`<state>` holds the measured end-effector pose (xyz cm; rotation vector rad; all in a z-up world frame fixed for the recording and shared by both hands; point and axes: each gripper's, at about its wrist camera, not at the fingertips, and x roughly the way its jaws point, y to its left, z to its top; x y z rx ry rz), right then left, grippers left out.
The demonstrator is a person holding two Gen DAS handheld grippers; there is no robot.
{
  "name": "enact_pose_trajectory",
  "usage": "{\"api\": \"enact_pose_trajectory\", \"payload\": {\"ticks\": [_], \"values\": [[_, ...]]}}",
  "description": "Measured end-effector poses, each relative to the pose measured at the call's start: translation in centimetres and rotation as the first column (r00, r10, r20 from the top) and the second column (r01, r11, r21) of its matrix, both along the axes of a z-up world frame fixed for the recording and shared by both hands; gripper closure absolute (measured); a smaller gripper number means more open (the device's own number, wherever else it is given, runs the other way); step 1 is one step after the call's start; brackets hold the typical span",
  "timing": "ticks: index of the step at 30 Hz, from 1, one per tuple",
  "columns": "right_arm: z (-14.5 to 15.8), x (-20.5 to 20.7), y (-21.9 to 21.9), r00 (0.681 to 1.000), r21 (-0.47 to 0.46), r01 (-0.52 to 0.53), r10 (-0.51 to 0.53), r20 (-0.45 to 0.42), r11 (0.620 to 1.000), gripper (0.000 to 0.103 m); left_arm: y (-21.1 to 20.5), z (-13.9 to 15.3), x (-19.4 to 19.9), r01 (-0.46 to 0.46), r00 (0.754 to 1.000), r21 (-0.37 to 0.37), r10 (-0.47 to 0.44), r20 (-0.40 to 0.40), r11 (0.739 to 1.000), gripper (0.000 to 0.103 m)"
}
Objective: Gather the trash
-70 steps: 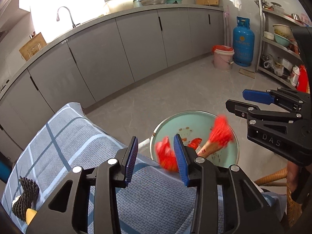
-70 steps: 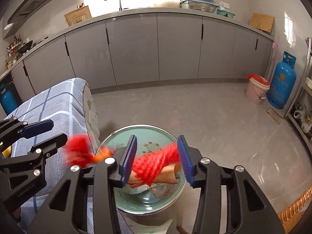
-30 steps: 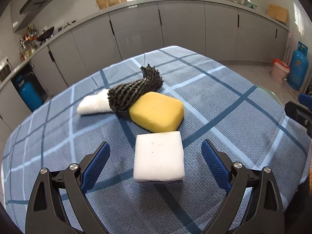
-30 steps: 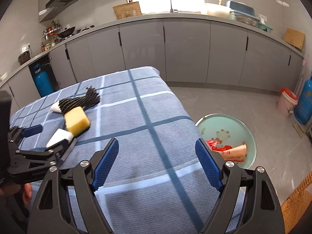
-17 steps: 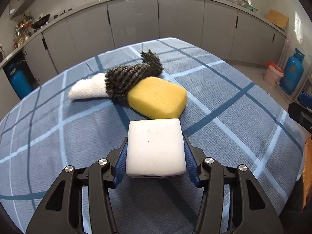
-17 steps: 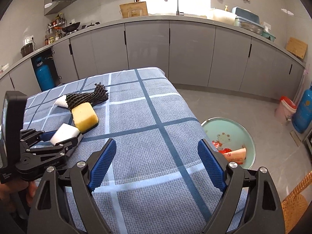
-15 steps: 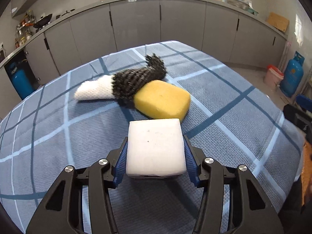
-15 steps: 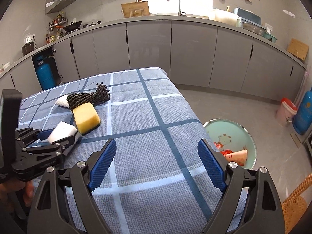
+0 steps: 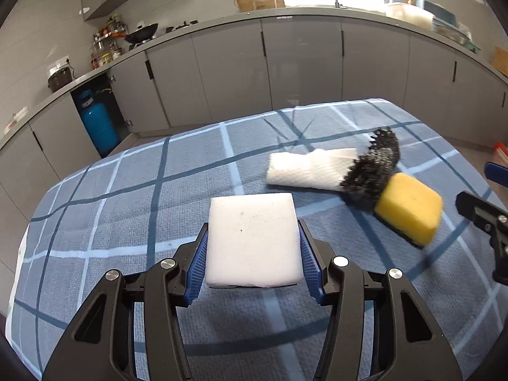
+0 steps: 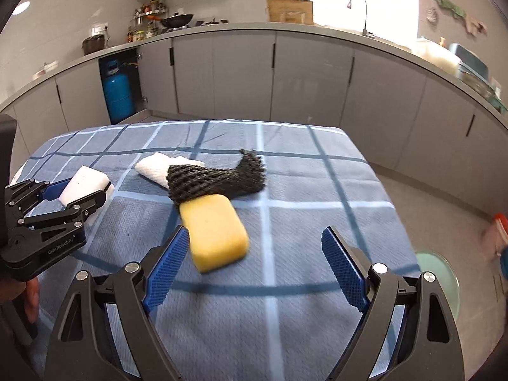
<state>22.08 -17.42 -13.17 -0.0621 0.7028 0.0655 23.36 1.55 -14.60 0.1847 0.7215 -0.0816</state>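
Note:
A white foam block [image 9: 252, 238] sits clamped between the blue pads of my left gripper [image 9: 253, 262], held just above the blue checked tablecloth [image 9: 133, 209]. In the right wrist view the same block [image 10: 83, 185] and left gripper [image 10: 77, 195] are at the far left. My right gripper [image 10: 255, 268] is open over the cloth, and a yellow sponge [image 10: 214, 233] lies just ahead of its left pad. Behind the sponge lie a black mesh sleeve [image 10: 216, 181] and a white foam net [image 10: 154, 168]. The sponge [image 9: 409, 211] and the sleeve [image 9: 373, 171] show at right in the left wrist view.
A pale green basin [image 10: 441, 277] stands on the floor past the table's right edge. Grey cabinets [image 10: 241, 73] run along the back wall, with a blue gas cylinder [image 10: 119, 96] in an open bay. A hand [image 10: 30, 295] holds the left gripper's handle.
My left gripper closed on the white block and carried it left, away from the sponge. My right gripper swung left from the table's edge to just behind the sponge, staying open.

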Motion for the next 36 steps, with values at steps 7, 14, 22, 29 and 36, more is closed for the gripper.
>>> {"api": "enact_pose_trajectory", "payload": {"ticks": [7, 14, 22, 29, 36], "values": [[-2.1, 2.8, 2.2, 0.997, -0.013, -0.06, 0.059, -0.058, 0.998, 0.018, 0.9, -1.2, 1.8, -0.018, 0.999, -0.018, 0.018, -0.033, 1.0, 0.051], [-3.7, 3.6, 2.3, 0.99, -0.007, -0.076, 0.074, -0.122, 0.997, 0.037, 0.9, -1.9, 2.1, -0.018, 0.999, -0.025, 0.016, -0.049, 1.0, 0.051], [-3.1, 2.0, 2.1, 0.988, -0.011, -0.081, 0.079, -0.13, 0.997, 0.05, 0.4, -1.4, 1.7, -0.01, 0.999, -0.024, 0.009, -0.038, 1.0, 0.051], [-2.0, -0.4, 1.2, 0.992, 0.004, -0.059, 0.059, -0.107, 0.998, 0.05, -0.7, -0.2, 0.8, 0.015, 1.0, -0.023, -0.016, -0.01, 1.0, 0.051], [-0.3, -2.2, -0.3, 0.998, 0.029, -0.022, 0.024, -0.063, 0.999, 0.05, -2.3, 1.5, -0.4, 0.053, 0.998, -0.013, -0.052, 0.027, 0.999, 0.051]]}}
